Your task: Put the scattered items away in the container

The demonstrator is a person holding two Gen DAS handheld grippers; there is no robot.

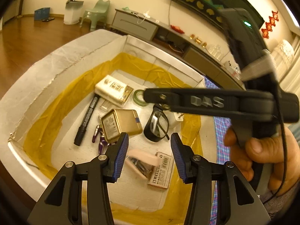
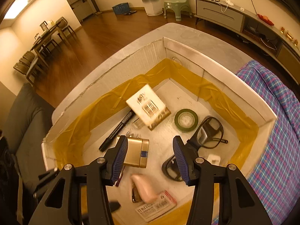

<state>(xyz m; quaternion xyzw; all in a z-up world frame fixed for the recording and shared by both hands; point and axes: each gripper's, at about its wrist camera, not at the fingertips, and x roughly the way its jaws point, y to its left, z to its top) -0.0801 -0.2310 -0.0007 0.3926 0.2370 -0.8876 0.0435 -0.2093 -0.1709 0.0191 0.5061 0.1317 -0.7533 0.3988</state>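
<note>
Both grippers hang over the open white box (image 1: pixel 61 60), whose inner walls are lined w/ yellow tape. Left gripper (image 1: pixel 149 146): jaws apart, nothing between them. Right gripper (image 2: pixel 150 150): jaws also apart, holding nothing; in the left cam its black body crosses the frame from the right, w/ the person's hand (image 1: pixel 262 155) wrapped round the handle. All the items lie on the box floor: gold tin (image 1: pixel 121 123) near the middle, black marker (image 1: pixel 87 120) to its left, white packet (image 1: pixel 112 90) toward the far wall w/ the marker's far end running under it, green tape roll (image 2: pixel 186 120) beside the packet, black glasses (image 2: pixel 208 135) on the right side. Purple clips (image 1: pixel 100 138) sit just beside the tin. Nearest the cams: pink stapler (image 2: pixel 144 189) resting partly on a staples pkg (image 2: pixel 155 208). Small white item by the glasses, can't tell what. Plaid cloth (image 2: pixel 277 131) lies against the box's right side.
</note>
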